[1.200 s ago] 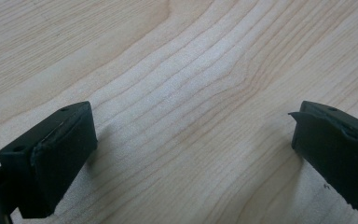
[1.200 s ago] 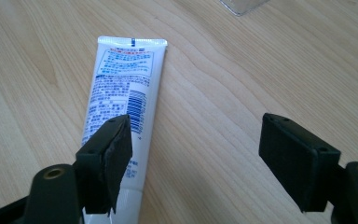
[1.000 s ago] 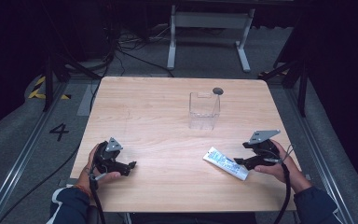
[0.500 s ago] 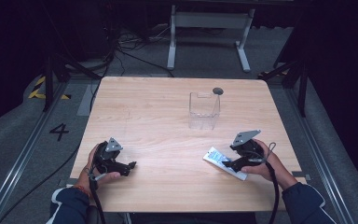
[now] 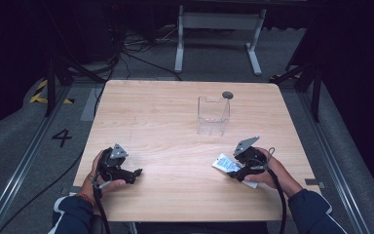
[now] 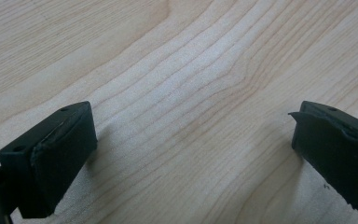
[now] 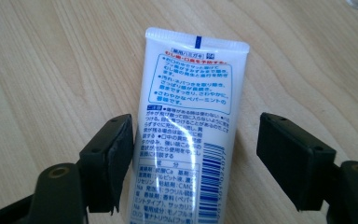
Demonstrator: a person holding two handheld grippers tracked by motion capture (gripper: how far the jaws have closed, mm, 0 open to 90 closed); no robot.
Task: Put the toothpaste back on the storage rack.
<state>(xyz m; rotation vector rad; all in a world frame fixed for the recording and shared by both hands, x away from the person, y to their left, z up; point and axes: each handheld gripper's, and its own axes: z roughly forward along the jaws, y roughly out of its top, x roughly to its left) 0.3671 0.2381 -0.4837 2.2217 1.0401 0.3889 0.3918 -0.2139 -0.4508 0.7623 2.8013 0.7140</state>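
Since a moment ago the right tool (image 5: pixel 237 171) has slid along the desk's (image 5: pixel 165 117) near edge to straddle the white printed plastic tube (image 7: pixel 186 135) — jaws open, left tool (image 5: pixel 129 173) open and idle — so centre the tube before closing.

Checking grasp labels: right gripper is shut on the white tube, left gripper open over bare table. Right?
Not quite. The right gripper is open: its jaws straddle the white tube lying flat on the table, the right-hand one clearly apart from it, as the right gripper view shows. The left gripper is open over bare table.
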